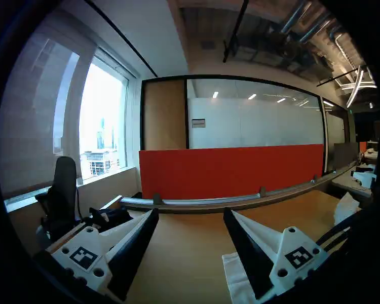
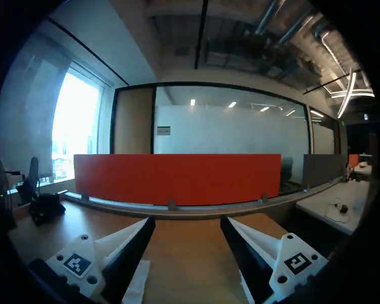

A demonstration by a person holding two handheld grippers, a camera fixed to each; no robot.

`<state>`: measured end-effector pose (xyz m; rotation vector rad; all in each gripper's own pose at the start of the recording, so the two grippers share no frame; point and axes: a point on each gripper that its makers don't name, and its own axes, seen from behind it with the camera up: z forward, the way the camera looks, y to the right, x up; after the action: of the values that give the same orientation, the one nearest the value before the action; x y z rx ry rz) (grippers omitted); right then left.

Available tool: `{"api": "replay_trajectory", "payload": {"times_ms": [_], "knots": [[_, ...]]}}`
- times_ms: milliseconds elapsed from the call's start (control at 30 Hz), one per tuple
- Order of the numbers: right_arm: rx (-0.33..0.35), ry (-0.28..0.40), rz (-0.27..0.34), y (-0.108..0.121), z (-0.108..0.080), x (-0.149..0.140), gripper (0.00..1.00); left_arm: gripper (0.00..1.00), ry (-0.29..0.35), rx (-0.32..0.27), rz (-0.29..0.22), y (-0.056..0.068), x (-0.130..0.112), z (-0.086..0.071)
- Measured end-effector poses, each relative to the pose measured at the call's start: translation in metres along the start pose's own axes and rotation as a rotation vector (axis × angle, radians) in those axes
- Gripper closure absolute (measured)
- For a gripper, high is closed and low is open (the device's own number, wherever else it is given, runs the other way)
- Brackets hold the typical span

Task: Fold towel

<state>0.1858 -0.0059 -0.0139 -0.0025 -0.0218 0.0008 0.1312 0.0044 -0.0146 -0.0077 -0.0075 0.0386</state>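
Note:
In the left gripper view, my left gripper (image 1: 190, 213) is open over the wooden desk (image 1: 190, 248), with nothing between its fingers. A corner of the white towel (image 1: 234, 276) lies flat on the desk under the right finger. In the right gripper view, my right gripper (image 2: 187, 220) is also open and holds nothing. A strip of the white towel (image 2: 137, 283) shows beside its left finger, low in the view. Most of the towel is hidden below both views.
An orange divider panel (image 1: 230, 172) runs along the desk's far edge. A black chair (image 1: 63, 192) and a black device (image 1: 109, 215) stand at the left. A white crumpled thing (image 1: 346, 206) lies at the right. A white desk (image 2: 337, 202) stands to the right.

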Motion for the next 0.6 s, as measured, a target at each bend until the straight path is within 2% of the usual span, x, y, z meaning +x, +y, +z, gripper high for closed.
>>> {"api": "replay_trajectory", "payload": {"times_ms": [200,367,600], "knots": [[0.002,-0.001,-0.001,-0.004,-0.007,0.027,0.0,0.05,-0.016,-0.006,0.018,0.0,0.021,-0.009],[0.006,-0.014,-0.008,-0.006,-0.011,0.033,0.0,0.06,-0.034,-0.018,0.025,0.002,0.027,-0.012],[0.053,-0.049,-0.037,-0.017,-0.014,0.034,0.0,0.06,-0.077,-0.088,0.048,0.014,0.024,-0.014]]}}
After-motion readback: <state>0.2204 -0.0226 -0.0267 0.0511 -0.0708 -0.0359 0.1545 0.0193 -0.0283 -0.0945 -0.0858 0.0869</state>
